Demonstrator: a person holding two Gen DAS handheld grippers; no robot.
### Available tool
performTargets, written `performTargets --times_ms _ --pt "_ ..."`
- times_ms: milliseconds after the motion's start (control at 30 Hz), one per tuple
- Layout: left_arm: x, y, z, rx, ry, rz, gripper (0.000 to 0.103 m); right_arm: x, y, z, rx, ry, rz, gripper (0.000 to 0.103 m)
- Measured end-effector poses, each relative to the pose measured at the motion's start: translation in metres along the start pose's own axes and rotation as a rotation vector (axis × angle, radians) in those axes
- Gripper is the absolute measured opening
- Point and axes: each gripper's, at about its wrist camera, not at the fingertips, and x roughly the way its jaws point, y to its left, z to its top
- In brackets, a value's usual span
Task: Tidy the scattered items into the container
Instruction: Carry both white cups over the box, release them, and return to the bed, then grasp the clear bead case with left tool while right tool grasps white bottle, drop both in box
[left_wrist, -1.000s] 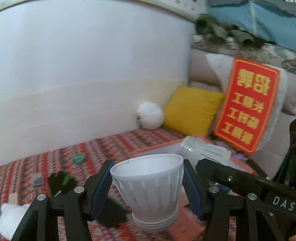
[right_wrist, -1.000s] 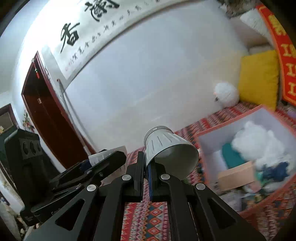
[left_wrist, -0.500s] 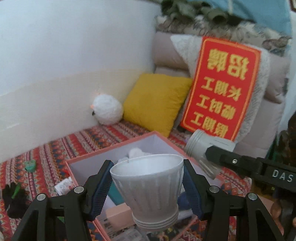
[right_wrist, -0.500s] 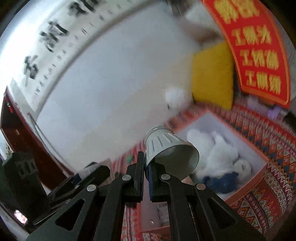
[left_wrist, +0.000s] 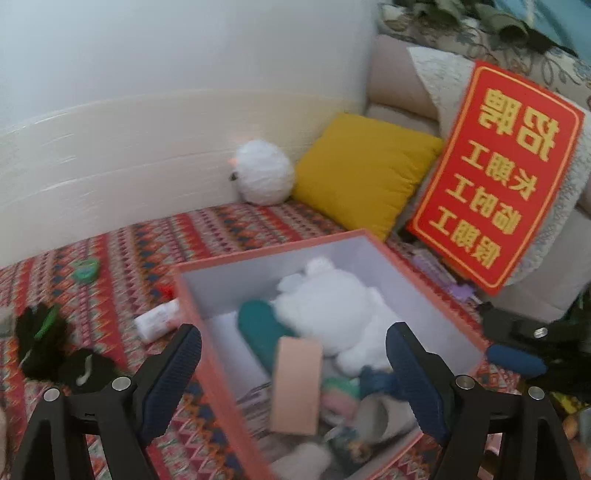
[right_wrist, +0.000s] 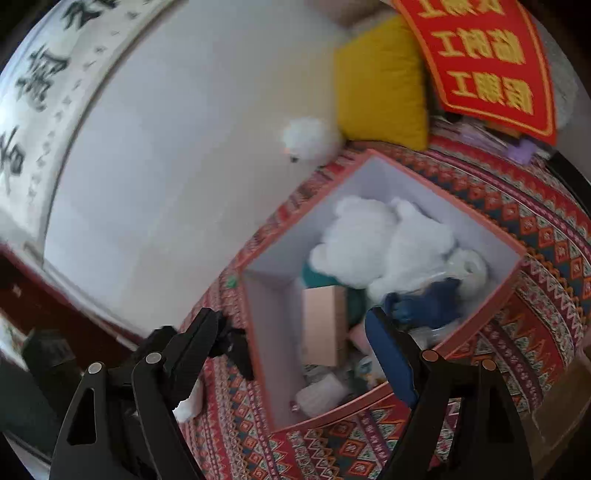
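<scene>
So both cups are gone from the grippers now. Half a second ago each one was pinching a white ribbed cup; now the left gripper (left_wrist: 293, 373) is spread wide with nothing between its blue pads, hovering over the near end of the pink box (left_wrist: 413, 275). You can spot one greyish cup (left_wrist: 386, 415) lying on its side in the box's near corner, next to the peach carton (left_wrist: 295, 384) and below the white plush (left_wrist: 332, 314).

Moving right, the right gripper (right_wrist: 291, 349) is also wide open and empty above the box (right_wrist: 491, 326); I can't pick out the second cup for sure in the blurry clutter there.

So that's two more items in. Still out on the patterned blanket (left_wrist: 129, 251): a small white tube (left_wrist: 157, 320), a green thing (left_wrist: 85, 269) and some black stuff (left_wrist: 40, 328), so not done yet.
</scene>
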Motion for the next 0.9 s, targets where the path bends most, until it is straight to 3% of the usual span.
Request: performTargets --times_ms 233,400,567,700,900 --pt "-0.027 0.087 -0.048 -0.117 0.023 0.153 0.087 0.039 0.076 -0.054 -0.166 0.098 0.064 0.086" --pt "-0.051 0.186 -0.099 -0.259 0.057 0.323 0.087 0.085 0.121 -0.101 -0.243 0.227 0.108 0.086" --pt "-0.075 0.284 -0.136 -0.449 0.086 0.409 0.087 0.133 0.141 -0.128 -0.276 0.282 0.047 0.086" --pt "-0.082 0.334 -0.139 -0.498 0.076 0.443 0.087 0.175 0.143 -0.125 -0.235 0.293 -0.022 0.086" --pt "-0.054 0.385 -0.096 -0.393 0.085 0.478 0.087 0.255 0.144 -0.122 -0.078 0.346 -0.036 0.086"
